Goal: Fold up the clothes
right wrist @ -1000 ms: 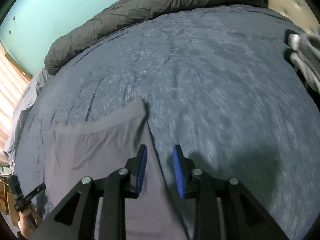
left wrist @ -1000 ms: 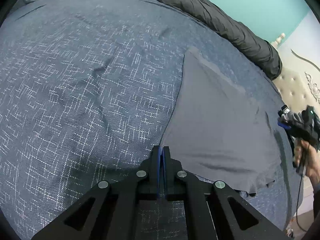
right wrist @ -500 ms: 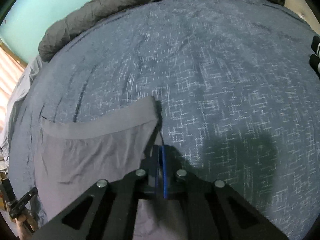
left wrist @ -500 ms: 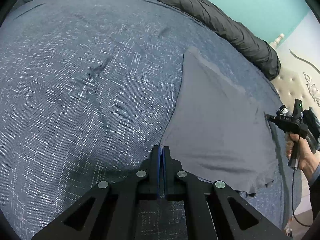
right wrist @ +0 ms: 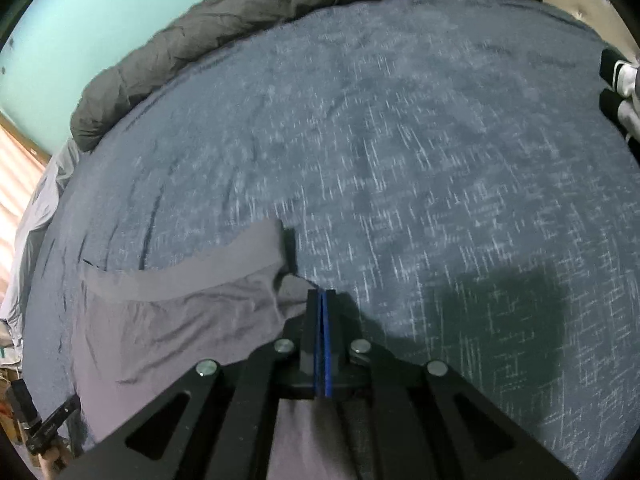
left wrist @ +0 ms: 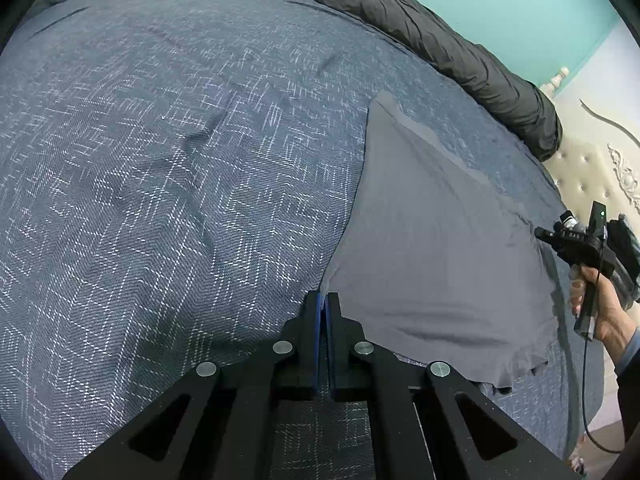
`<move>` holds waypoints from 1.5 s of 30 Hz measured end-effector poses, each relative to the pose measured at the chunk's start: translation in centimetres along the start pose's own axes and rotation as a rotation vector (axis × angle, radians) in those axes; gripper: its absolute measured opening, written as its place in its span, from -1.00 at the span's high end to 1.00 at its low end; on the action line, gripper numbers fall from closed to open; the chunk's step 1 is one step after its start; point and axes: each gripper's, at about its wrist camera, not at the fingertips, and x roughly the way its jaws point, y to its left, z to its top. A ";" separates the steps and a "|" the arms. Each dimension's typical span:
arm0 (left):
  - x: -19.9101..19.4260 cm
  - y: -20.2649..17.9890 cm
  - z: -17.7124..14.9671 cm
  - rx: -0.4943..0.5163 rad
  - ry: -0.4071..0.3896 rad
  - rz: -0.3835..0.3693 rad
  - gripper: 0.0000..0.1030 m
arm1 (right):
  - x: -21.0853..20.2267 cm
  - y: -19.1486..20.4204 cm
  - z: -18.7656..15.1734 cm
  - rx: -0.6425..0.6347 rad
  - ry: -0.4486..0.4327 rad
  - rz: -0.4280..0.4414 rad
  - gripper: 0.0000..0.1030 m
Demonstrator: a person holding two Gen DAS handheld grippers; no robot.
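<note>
A grey garment (left wrist: 432, 240) lies spread on a blue patterned bedspread (left wrist: 180, 160); it also shows in the right wrist view (right wrist: 180, 312). My left gripper (left wrist: 322, 300) is shut on the garment's near left edge. My right gripper (right wrist: 322, 298) is shut on the garment's right edge, just below its waistband (right wrist: 192, 264), and the cloth puckers and lifts there. In the left wrist view the right gripper (left wrist: 576, 244) shows at the garment's far right side, held by a hand.
A rolled dark grey duvet (left wrist: 420, 28) runs along the bed's far edge by the teal wall. A cream tufted headboard (left wrist: 592, 168) stands at right. Folded black-and-white clothes (right wrist: 620, 80) lie at the right edge of the bed. Light grey fabric (right wrist: 36, 216) lies at left.
My right gripper went from open beside the garment to shut on its edge, and now pulls the cloth up so it bunches. The left gripper stayed shut and still.
</note>
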 end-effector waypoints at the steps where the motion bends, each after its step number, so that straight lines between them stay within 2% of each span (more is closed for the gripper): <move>1: 0.0 0.1 0.0 0.001 0.000 0.001 0.96 | -0.2 0.0 0.2 0.006 -0.011 0.002 0.94; 3: 0.0 0.0 0.2 0.001 0.000 0.002 0.96 | -0.8 0.0 0.5 0.010 -0.038 0.002 0.82; 5: -0.1 -0.2 0.4 0.000 -0.001 0.003 0.96 | -1.0 0.1 1.0 0.020 -0.056 0.028 0.45; 8: -0.1 -0.2 0.4 0.001 -0.001 0.003 0.96 | -0.2 1.3 2.0 0.011 -0.035 0.035 0.41; 13: 0.1 -0.2 0.6 0.002 0.000 0.005 0.96 | 1.4 2.5 2.4 -0.031 0.012 0.047 0.42; 15: 0.2 -0.2 0.7 0.000 0.001 0.002 0.96 | 2.7 2.9 2.7 -0.061 0.039 0.024 0.64; 16: 0.3 -0.2 0.8 -0.001 0.001 0.000 0.96 | 3.0 3.0 2.7 -0.075 0.039 0.014 0.87; 19: 0.2 -0.1 0.7 -0.001 0.001 -0.002 0.96 | 2.9 3.5 3.0 -0.104 0.002 0.009 0.96; 22: 0.2 -0.3 0.7 0.006 0.000 0.004 0.96 | 2.9 4.2 3.6 -0.156 -0.027 -0.008 0.97; 26: 0.3 -0.5 0.7 0.005 0.001 0.006 0.96 | 3.9 4.4 4.2 -0.184 -0.015 -0.047 0.97; 31: 0.4 -0.4 0.9 0.002 0.003 0.002 0.96 | 5.1 3.4 4.1 -0.144 0.015 -0.065 0.94; 36: 0.5 -0.4 0.9 -0.003 0.004 0.000 0.96 | 3.2 2.1 4.1 -0.095 -0.051 -0.125 0.92; 40: 0.5 -0.3 0.8 -0.013 0.005 -0.009 0.96 | 0.0 1.5 2.5 -0.054 -0.122 -0.059 0.82; 42: 0.5 -0.3 0.8 -0.015 0.006 -0.008 0.96 | -1.0 1.1 0.8 -0.038 -0.101 -0.003 0.64; 43: 0.5 -0.3 0.8 -0.015 0.006 -0.008 0.96 | -1.5 1.0 -0.1 -0.029 -0.088 0.026 0.42; 44: 0.5 -0.4 0.8 -0.015 0.005 -0.006 0.96 | -1.9 0.7 -0.9 -0.023 -0.075 0.043 0.33; 45: 0.5 -0.5 0.8 -0.015 0.005 -0.005 0.96 | -2.1 0.4 -1.5 -0.017 -0.062 0.053 0.33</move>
